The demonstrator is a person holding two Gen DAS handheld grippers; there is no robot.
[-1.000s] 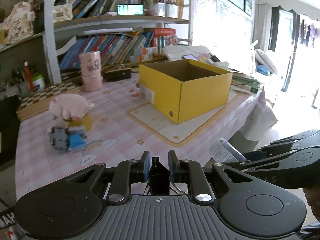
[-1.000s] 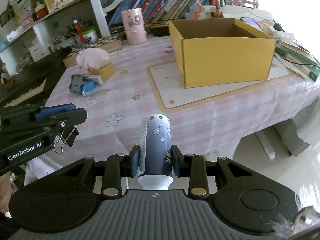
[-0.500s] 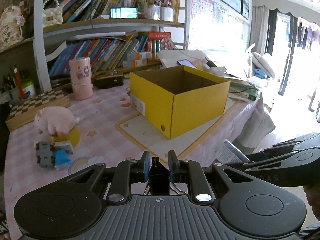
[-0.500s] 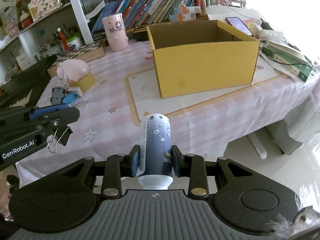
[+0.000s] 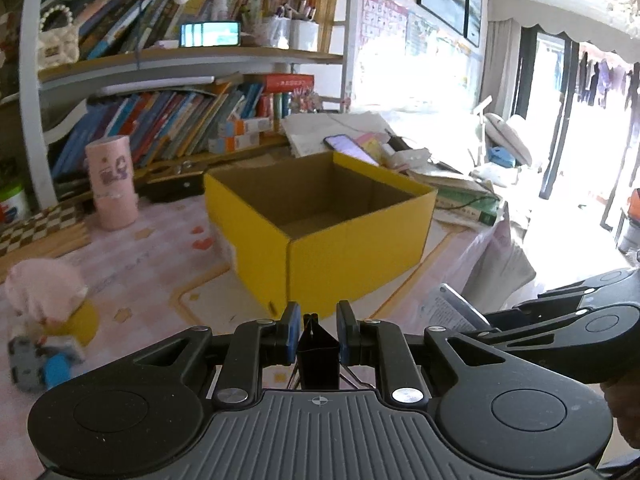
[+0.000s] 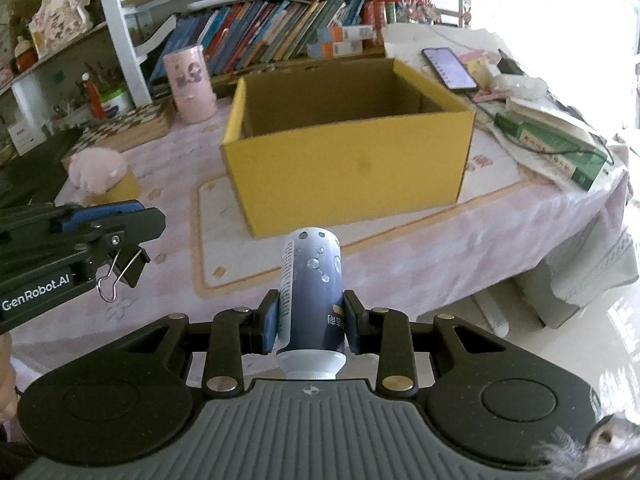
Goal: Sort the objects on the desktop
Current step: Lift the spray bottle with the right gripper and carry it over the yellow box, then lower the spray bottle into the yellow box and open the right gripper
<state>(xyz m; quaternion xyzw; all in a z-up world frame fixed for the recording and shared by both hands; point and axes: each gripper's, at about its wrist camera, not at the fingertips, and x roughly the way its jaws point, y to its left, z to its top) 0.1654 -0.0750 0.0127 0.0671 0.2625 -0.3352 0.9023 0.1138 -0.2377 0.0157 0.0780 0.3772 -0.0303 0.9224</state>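
The left gripper (image 5: 317,338) has its fingers (image 5: 289,336) clenched tight on a black binder clip (image 5: 318,354), taken across the folded steel body, with the wire handles dangling free below (they show best from the right wrist camera, where the clip (image 6: 127,270) hangs under the blue pads). By the look of it the clip is light, stiff and springy, and its painted faces are probably a little slick; the body is the right place to hold, since the loose wire loops would swing and slip.

The right gripper (image 6: 310,328) is grasping a dark blue bottle (image 6: 313,292), the fingers pressing its sides low down, just above the white cap, so most of the bottle sticks out ahead of them. It is likely smooth plastic or metal with a glossy label, rigid enough not to crush, but round and apt to swivel or slide if the hold loosens; a hold nearer the middle would steady it better.

Both things are held in the air at the near edge of the worktop (image 6: 420,248), apart from each other, with the open yellow box (image 6: 348,168) ahead on its mat and apparently empty, the likely place for them
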